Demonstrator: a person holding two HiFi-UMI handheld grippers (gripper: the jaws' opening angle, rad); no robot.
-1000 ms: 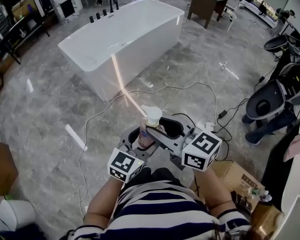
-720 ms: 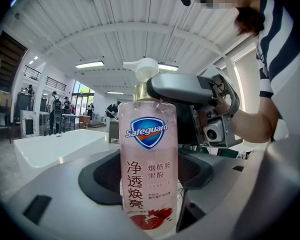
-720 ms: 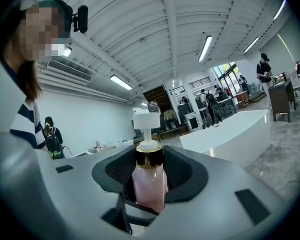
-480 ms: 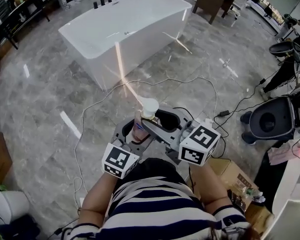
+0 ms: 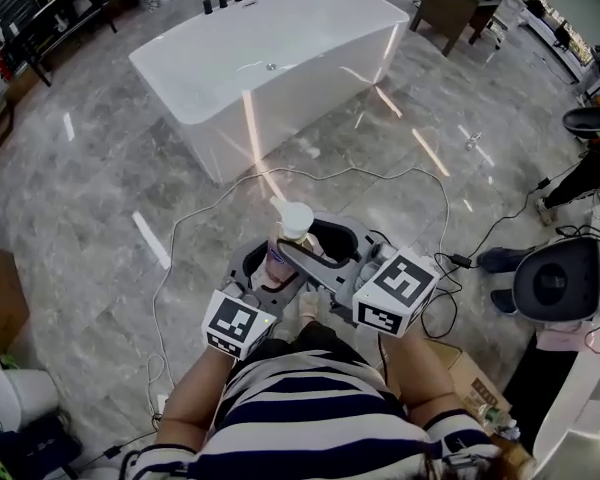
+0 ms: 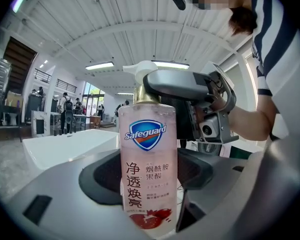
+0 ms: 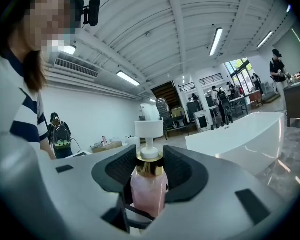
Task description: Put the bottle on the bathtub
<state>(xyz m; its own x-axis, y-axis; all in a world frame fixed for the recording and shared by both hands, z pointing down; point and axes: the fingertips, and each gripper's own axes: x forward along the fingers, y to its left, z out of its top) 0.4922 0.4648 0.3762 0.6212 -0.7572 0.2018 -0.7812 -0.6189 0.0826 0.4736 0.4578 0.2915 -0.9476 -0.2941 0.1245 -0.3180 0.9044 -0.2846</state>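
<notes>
Head view: bathtub [image 5: 270, 58] slightly nearer; bottle [image 5: 283, 253] still gripped.

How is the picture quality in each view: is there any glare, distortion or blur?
Head view: sharp, with bright streaks of reflected light on the glossy floor and the bathtub wall. Left gripper view: strong fisheye bending of the ceiling beams, dark corners, and the bottle label is crisp. Right gripper view: same bending and dark corners, and the ceiling lamps glare.

The pink bottle [image 6: 149, 174] stands upright, gripped between the left gripper [image 6: 148, 184] pads. The right gripper [image 6: 162, 84] clasps its neck. The white bathtub [image 6: 65, 144] lies far left.
</notes>
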